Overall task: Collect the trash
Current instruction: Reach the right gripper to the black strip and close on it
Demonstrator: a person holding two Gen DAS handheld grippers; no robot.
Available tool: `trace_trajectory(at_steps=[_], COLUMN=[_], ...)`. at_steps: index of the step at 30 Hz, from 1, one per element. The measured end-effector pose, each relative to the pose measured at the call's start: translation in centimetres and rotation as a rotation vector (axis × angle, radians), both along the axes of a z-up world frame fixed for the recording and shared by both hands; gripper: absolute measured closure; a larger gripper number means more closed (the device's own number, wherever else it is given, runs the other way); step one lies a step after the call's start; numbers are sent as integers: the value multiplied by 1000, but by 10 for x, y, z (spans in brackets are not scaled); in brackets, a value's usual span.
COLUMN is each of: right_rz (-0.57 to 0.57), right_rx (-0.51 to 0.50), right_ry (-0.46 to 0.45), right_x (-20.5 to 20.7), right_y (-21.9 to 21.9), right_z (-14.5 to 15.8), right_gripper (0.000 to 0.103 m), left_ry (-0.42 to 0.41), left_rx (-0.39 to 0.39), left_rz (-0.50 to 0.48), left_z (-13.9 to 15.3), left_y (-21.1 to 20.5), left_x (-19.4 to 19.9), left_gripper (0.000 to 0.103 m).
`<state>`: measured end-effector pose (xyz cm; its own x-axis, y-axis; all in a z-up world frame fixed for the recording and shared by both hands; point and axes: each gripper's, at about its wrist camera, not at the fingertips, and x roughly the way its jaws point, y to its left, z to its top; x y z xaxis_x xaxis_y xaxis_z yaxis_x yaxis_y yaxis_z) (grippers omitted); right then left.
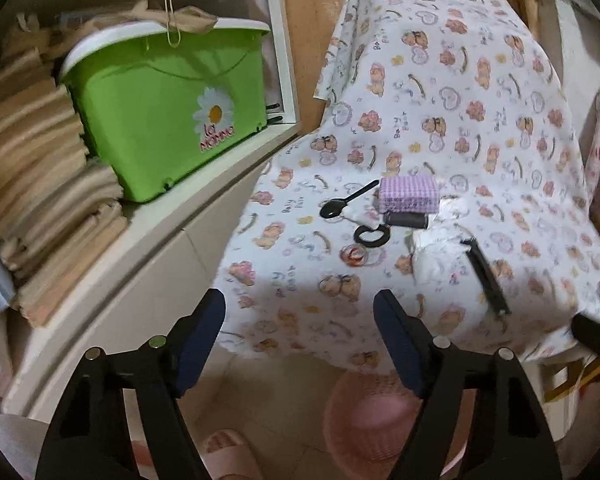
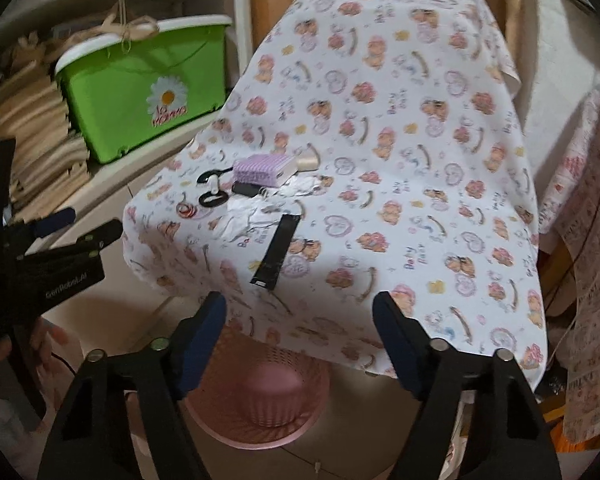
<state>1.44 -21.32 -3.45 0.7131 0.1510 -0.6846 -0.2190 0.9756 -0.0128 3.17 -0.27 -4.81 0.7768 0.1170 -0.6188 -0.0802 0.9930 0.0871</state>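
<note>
While both grippers hang over table's near edge, left gripper [image 1: 300, 344] and right gripper [image 2: 300, 344] jaws apart, nothing between pads. Trash clustered mid-frame on patterned cloth [image 1: 480, 120]: crumpled tissue [image 1: 436, 252], black spoon [image 1: 344, 202], black ring [image 1: 372, 235], black strip [image 1: 486, 276], purple box [image 1: 410, 194]. Pink basket [image 2: 259, 392] on floor, bottom centre, under table edge. Green bin [image 1: 159, 112] on shelf, upper left.

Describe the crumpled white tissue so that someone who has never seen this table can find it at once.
Look at the table under the white cartoon-print cloth, whose small clutter sits near the left edge. Within that clutter, the crumpled white tissue lies nearest the front, beside the flat black strip. It alone is soft, white and shapeless; its neighbours are dark or lilac and firm.
</note>
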Motion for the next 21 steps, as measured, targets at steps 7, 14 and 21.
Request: trace_trajectory(at_steps=[7, 14, 21], right_rz=[2, -17, -47], right_rx=[52, 105, 72], right_ry=[84, 98, 86], right_x=[33, 49, 64], right_y=[26, 25, 29], right_z=[-27, -44, -52], right_gripper=[49, 59, 61], left_ry=[47, 49, 33], left_rx=[-103, -87, -58], left_rz=[-9, -51, 3], left_z=[-11, -14, -14], left_y=[5, 2, 5], left_x=[30, 52, 57], left_gripper=[28, 28, 9])
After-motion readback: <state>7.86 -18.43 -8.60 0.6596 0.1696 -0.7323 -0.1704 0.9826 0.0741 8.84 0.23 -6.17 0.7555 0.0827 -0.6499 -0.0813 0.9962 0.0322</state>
